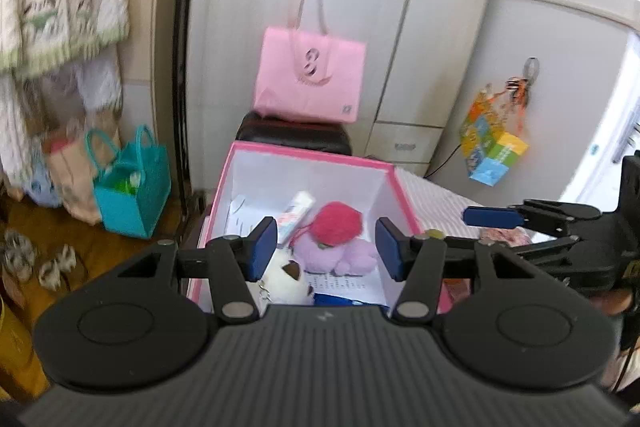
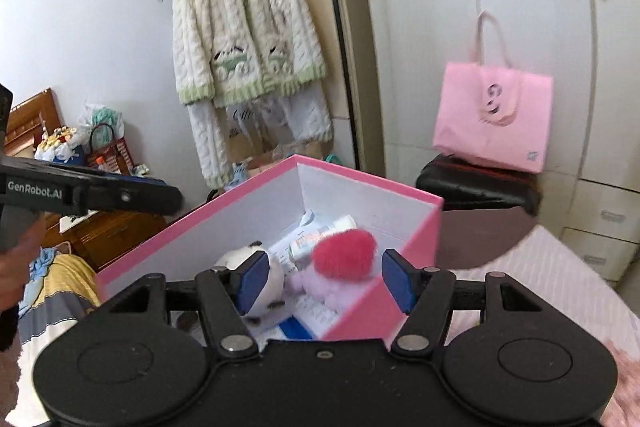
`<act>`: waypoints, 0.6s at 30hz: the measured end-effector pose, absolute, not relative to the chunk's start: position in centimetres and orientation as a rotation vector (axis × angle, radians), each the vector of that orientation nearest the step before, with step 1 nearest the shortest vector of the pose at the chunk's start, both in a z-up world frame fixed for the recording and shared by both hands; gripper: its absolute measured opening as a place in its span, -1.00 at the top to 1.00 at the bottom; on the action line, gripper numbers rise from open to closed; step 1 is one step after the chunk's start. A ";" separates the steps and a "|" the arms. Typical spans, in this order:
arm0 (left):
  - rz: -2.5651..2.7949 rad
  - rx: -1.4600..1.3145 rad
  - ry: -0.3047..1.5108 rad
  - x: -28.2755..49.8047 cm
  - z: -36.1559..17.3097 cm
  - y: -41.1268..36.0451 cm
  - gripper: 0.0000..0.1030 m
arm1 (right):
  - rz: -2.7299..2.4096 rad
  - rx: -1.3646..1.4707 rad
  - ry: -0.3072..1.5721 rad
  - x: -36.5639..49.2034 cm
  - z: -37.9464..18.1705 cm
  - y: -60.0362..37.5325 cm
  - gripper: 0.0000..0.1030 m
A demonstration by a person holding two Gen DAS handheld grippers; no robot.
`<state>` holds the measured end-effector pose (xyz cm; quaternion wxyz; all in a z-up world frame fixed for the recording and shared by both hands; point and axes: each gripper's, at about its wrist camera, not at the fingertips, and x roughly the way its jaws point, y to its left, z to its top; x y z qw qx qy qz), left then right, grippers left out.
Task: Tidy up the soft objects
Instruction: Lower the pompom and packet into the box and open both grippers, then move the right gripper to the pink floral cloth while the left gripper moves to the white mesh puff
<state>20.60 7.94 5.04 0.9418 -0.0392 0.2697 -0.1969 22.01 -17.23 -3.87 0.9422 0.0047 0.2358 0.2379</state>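
Near centre, on the striped bed: open pink-walled cardboard box with white lining [image 1: 308, 163].

Contents, soft:
- round magenta pompom plush [image 1: 337, 223], lying on top of a lilac fuzzy plush toy [image 1: 348, 254], far right part of the floor of the box.
- cream plush animal with brown ear patch [image 1: 285, 281], near left corner, touching the lilac toy.

Contents, other:
- white printed tube [image 1: 297, 211], far side, just beside the pompom.
- printed paper sheets [image 1: 344, 283] lining the bottom; blue flat item at the near edge, identity unclear.

Left gripper [image 1: 326, 245]: hovering above the near rim of the box, pointed down into it, blue-padded fingers [image 1: 264, 247] spread wide, nothing between them.

Right gripper [image 2: 320, 281]: hovering over the near right corner of the box, tilted down toward the pompom; fingers parted, empty.

Step in hand, as judged: soft toys already gathered in the box; both tools paused above it, either between placements or before the next pick. More pink fuzzy material visible at the near right edge of the bed, likely still to collect.

Next move, as judged: swing one gripper away toward a remaining soft item, or descend to tidy the plush pile; clearance from the box wall needed.

Far background: pink fabric tote bag [image 1: 310, 83] on a dark stool; cream cable-knit cardigan [image 2: 244, 27] hanging at far left.
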 end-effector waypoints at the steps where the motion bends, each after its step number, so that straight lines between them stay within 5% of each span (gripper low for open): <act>1: -0.411 -0.070 0.537 19.8 5.4 7.9 -0.05 | 0.473 0.015 0.474 21.0 -3.6 -17.7 -0.32; 18: -0.595 0.060 0.425 8.2 7.1 1.5 -0.16 | 0.241 0.138 0.397 5.6 -3.9 -25.4 -0.32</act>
